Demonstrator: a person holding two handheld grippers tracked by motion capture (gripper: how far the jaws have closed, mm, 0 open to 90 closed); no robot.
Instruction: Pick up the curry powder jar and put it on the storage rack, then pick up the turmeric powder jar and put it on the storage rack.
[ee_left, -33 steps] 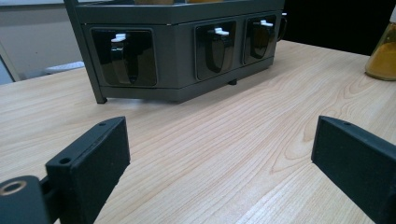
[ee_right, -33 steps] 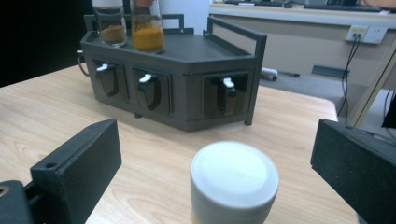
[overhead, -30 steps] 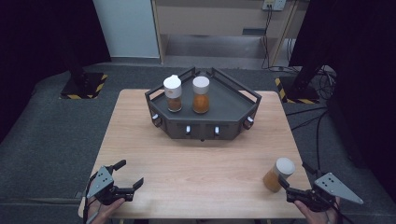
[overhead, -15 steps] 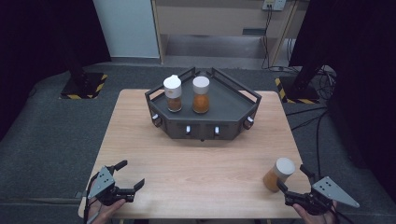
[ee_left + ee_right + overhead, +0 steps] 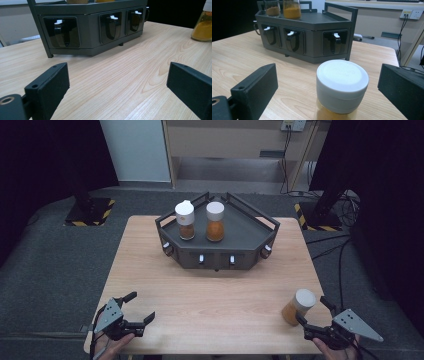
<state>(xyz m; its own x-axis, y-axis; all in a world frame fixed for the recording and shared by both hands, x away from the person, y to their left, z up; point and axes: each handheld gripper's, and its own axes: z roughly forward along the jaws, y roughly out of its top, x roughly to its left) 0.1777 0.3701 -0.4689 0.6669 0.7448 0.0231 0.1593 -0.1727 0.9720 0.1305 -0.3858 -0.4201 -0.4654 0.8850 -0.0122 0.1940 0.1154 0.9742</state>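
A white-capped jar of orange spice (image 5: 298, 306) (image 5: 342, 82) stands on the table at the front right. My right gripper (image 5: 312, 313) (image 5: 329, 84) is open, with one jaw on each side of the jar and a gap to both. My left gripper (image 5: 141, 306) (image 5: 120, 85) is open over bare wood at the front left and holds nothing. A dark grey rack (image 5: 240, 227) (image 5: 92, 27) (image 5: 312, 25) stands mid-table. On its top are a brown-spice jar (image 5: 185, 220) and an orange-spice jar (image 5: 215, 221).
The rack's front has several small hooks with white tips (image 5: 201, 259). The wooden table (image 5: 215, 300) has open surface between the rack and both grippers. Stands and cables (image 5: 330, 215) sit on the floor beyond the right edge.
My right gripper has edged left toward the jar, so its jaws now flank it more closely. The jar and the left gripper have hardly moved.
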